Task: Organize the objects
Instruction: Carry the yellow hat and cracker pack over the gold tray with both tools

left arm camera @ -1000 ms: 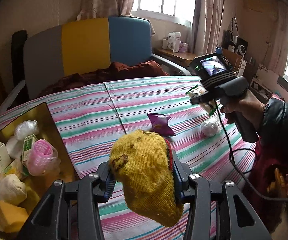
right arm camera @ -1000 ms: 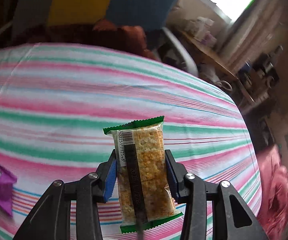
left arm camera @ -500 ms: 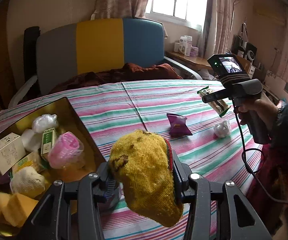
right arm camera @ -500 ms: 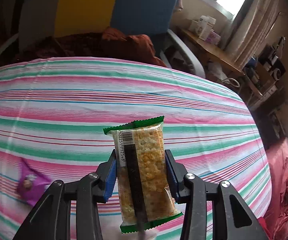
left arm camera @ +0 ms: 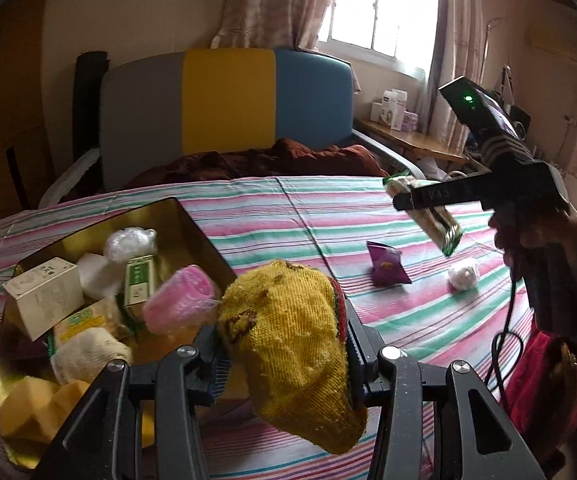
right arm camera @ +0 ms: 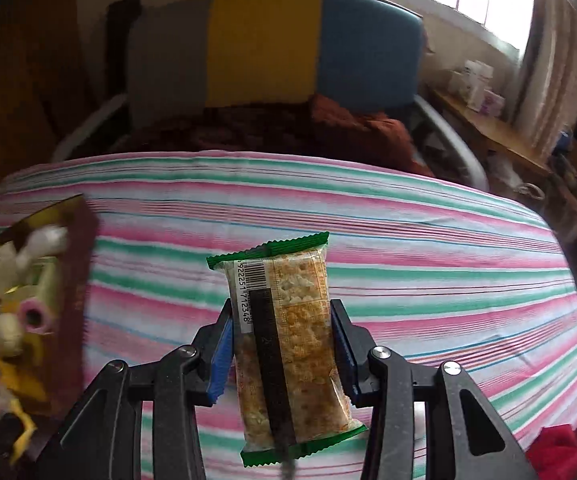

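Mid-carry: the left gripper (left arm camera: 284, 354) clamped a yellow knitted toy (left arm camera: 288, 344), the right gripper (right arm camera: 282, 354) a cracker packet (right arm camera: 288, 344). The gold tray (left arm camera: 192, 232), left of both, likely needed approaching before release.

A grey, yellow and blue padded headboard (left arm camera: 228, 104) stands against a cream wall (left arm camera: 128, 12). Daylight enters a curtained window (left arm camera: 376, 4). A wooden side table (left arm camera: 412, 146) holds small boxes beneath it, beside the striped bedsheet (right arm camera: 368, 216).
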`<state>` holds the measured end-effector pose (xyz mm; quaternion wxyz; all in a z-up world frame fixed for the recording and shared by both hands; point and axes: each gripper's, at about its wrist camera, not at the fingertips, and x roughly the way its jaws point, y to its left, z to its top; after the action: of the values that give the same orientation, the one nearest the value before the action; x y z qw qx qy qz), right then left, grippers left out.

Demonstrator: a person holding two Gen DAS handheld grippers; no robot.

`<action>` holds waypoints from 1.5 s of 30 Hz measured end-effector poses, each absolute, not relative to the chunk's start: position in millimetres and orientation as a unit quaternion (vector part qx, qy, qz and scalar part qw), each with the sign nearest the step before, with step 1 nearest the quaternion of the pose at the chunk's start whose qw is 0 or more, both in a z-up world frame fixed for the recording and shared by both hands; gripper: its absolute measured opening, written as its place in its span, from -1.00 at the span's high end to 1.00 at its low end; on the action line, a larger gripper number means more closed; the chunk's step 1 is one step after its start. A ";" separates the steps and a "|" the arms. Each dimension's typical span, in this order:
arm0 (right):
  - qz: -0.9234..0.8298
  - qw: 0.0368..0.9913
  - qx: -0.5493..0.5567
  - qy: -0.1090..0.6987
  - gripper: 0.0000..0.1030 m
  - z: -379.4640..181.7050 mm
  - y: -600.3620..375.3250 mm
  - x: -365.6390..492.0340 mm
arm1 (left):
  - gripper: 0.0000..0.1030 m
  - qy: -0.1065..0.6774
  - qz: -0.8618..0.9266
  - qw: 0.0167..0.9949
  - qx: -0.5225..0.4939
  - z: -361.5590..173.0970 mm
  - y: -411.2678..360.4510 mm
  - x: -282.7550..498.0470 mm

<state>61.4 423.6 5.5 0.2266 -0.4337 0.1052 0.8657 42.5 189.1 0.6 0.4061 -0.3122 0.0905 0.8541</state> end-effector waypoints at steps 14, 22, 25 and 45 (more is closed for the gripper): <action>0.893 0.088 -0.397 0.194 0.15 3.2 325.5 51.7 | 0.06 0.068 0.886 0.339 -0.308 -0.3 131.4 17.0; 0.890 0.015 -0.397 0.224 0.15 -3.3 288.0 46.0 | 0.06 0.062 0.894 0.307 -0.319 -9.4 104.1 5.8; 0.888 -0.004 -0.402 0.223 0.15 -7.0 274.4 42.6 | 0.06 0.060 0.896 0.298 -0.325 -13.1 92.9 1.9; 0.891 -0.004 -0.398 0.216 0.15 -4.0 253.0 11.7 | 0.06 -0.002 0.913 0.223 -0.342 -8.5 9.7 -32.6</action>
<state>11.7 253.0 -4.0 -0.0044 -0.3985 0.2156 0.8915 -32.6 9.7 -8.5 0.2234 -0.3418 -0.0019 0.9128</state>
